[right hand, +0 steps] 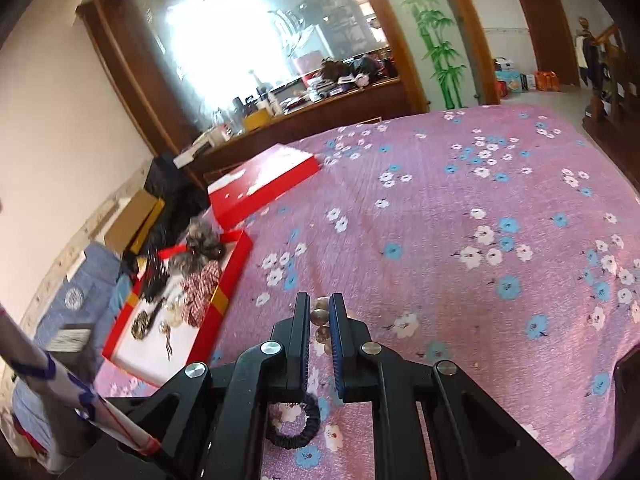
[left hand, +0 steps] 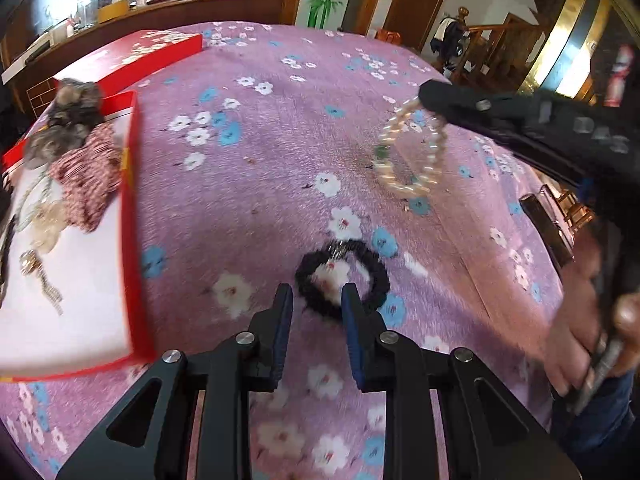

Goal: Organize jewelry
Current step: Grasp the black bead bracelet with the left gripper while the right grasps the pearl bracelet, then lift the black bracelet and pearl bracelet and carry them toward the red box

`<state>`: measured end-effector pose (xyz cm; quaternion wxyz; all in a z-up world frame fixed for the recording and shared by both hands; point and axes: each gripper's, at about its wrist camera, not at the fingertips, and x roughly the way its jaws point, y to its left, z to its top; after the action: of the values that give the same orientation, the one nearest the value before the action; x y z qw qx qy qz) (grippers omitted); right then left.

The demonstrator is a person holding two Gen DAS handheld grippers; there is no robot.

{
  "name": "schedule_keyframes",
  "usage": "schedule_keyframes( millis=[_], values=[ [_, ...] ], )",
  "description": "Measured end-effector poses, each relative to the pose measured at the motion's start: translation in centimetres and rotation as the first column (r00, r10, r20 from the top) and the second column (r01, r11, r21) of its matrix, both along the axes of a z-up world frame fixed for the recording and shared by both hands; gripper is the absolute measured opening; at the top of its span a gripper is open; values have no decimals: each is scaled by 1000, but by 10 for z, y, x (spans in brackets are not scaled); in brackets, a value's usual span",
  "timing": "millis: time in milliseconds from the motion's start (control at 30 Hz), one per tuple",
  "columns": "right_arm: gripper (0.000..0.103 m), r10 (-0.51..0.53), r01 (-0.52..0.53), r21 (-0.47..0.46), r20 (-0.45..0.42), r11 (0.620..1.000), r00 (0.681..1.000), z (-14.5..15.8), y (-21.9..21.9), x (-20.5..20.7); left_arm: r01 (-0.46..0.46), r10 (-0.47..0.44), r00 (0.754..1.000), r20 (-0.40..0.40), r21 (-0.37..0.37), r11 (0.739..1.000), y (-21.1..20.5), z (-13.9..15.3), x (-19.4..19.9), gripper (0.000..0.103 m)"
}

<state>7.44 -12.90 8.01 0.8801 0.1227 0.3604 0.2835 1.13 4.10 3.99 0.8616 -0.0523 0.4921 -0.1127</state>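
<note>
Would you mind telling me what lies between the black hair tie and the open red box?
Only flowered purple cloth: in the left wrist view nothing sits between the black hair tie and the red box.

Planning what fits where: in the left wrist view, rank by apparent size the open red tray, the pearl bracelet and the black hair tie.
1. Open red white-lined tray, largest.
2. Pearl bead bracelet and black fabric hair tie: similar; blur and nearness leave it unsure.

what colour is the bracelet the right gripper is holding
Pearly cream beads with a green one, on the bracelet held by the right gripper; clearest in the left wrist view.
</note>
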Motion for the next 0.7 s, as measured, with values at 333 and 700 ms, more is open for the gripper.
schedule_keyframes(
  millis=[333, 700],
  values=[
    [10, 10, -10, 28, 3, 1000, 1000, 6, -5, -2, -13, 12, 1000, 24, 75, 997, -19, -10, 21, 22],
    [10, 4, -5, 24, 11, 1000, 1000, 5, -4, -3, -60, 52, 981, 187, 37, 998, -7, 3, 13, 3]
  ],
)
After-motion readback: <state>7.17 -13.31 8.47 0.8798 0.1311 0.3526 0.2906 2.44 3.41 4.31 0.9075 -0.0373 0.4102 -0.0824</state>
